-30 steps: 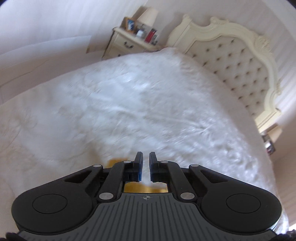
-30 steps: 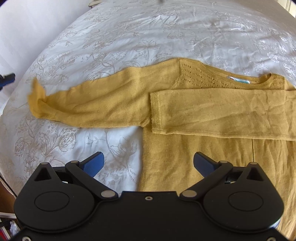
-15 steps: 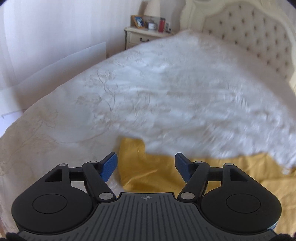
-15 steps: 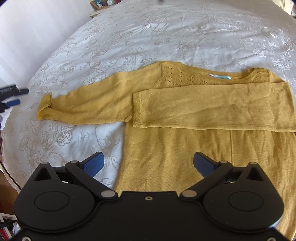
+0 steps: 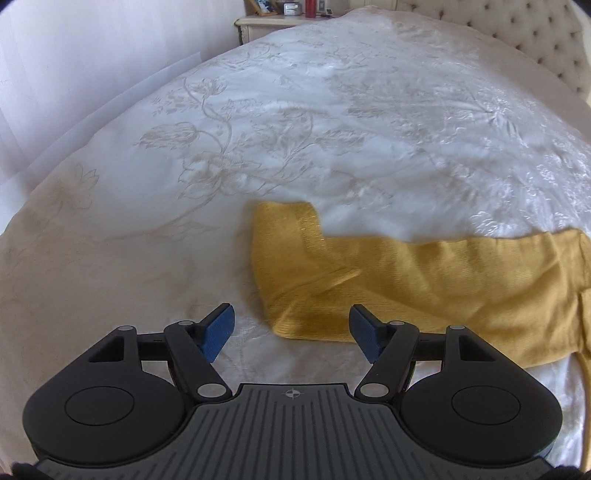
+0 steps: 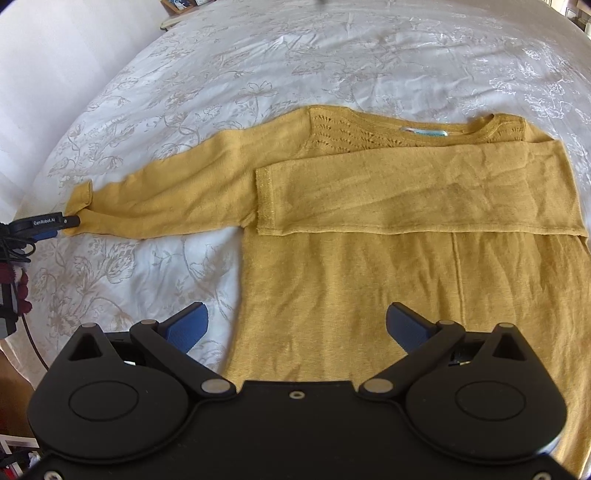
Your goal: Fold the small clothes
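A mustard knitted sweater (image 6: 369, 280) lies flat on the white floral bedspread (image 6: 258, 66). One sleeve (image 6: 424, 195) is folded across its chest. The other sleeve (image 6: 177, 192) stretches out to the left. My left gripper (image 5: 291, 312) is open and hovers low over that sleeve's cuff (image 5: 291, 266), with the cuff's near corner between its blue pads (image 5: 218, 328). In the right wrist view the left gripper (image 6: 48, 223) shows at the cuff's end. My right gripper (image 6: 295, 317) is open above the sweater's lower left side, holding nothing.
A cream nightstand (image 5: 280, 14) with small items stands beyond the bed's far edge, and a tufted headboard (image 5: 535, 33) is at the upper right. The bed's edge drops off on the left, where cables (image 6: 18, 258) hang. Open bedspread surrounds the sweater.
My left gripper went from shut to open and sank toward the cuff. The sleeve end, lifted a second ago, now lies on the bed. My right gripper stayed open and shifted slightly.
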The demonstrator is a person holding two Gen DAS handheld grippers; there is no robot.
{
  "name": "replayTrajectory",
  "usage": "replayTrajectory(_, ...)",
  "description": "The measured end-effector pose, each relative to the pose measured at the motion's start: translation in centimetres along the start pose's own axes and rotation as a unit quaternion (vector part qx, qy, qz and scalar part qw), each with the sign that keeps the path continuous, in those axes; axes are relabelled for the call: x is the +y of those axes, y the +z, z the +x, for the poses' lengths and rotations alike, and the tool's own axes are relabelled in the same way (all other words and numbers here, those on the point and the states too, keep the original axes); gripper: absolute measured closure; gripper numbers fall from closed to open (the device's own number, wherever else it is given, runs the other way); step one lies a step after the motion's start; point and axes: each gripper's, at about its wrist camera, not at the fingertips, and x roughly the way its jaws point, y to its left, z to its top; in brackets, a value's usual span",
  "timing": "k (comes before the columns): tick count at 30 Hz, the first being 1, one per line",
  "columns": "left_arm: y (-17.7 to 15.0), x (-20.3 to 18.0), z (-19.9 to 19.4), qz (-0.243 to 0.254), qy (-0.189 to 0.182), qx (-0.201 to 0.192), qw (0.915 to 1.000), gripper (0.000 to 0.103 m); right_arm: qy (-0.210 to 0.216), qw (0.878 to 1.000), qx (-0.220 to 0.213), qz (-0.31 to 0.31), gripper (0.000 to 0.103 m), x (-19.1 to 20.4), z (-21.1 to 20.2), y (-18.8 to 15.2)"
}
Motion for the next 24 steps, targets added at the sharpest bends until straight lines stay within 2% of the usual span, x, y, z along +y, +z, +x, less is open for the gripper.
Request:
replayTrajectory(3,0.2,1.2,0.9,-0.031,-0.02,0.006,0.9993,0.039,0.001,1.0,0.002,-0.006,0.001,1.2,0.5,0.4)
replayTrajectory(4,0.3,1.7,1.1,-0.047,-0.035,0.008,0.9983,0.056,0.002,1.0,0.003,-0.01,0.001,1.6,0.7,0.5)
replayTrajectory(5,0.4,2.0,1.2,-0.063,-0.053,0.009,0.9966,0.068,0.003,1.0,0.005,-0.012,0.001,2.0,0.9,0.5)
replayTrajectory(6,0.5,2.4,1.3,-0.081,-0.074,0.011,0.9939,0.091,0.004,1.0,0.007,-0.014,0.001,2.3,1.1,0.6)
replayTrajectory(7,0.6,2.7,1.2,-0.096,-0.087,0.014,0.9915,0.096,0.004,1.0,0.009,-0.016,0.001,2.6,1.2,0.7)
replayTrajectory(11,1.2,3.8,-0.8,-0.126,-0.114,0.008,0.9854,0.098,0.003,1.0,0.013,-0.02,0.001,3.5,1.6,1.0)
replayTrajectory(16,1.1,7.7,-3.6,-0.189,-0.127,0.008,0.9737,0.097,0.004,1.0,0.017,-0.018,0.001,4.2,2.2,1.1)
replayTrajectory(21,0.1,8.1,-2.5,-0.153,-0.114,0.045,0.9805,0.094,0.011,0.999,0.026,-0.019,0.001,5.0,2.9,1.3)
replayTrajectory(24,-0.7,7.2,-1.8,-0.123,-0.076,0.06,0.9877,0.075,0.015,0.999,0.025,-0.027,0.001,5.6,2.9,1.5)
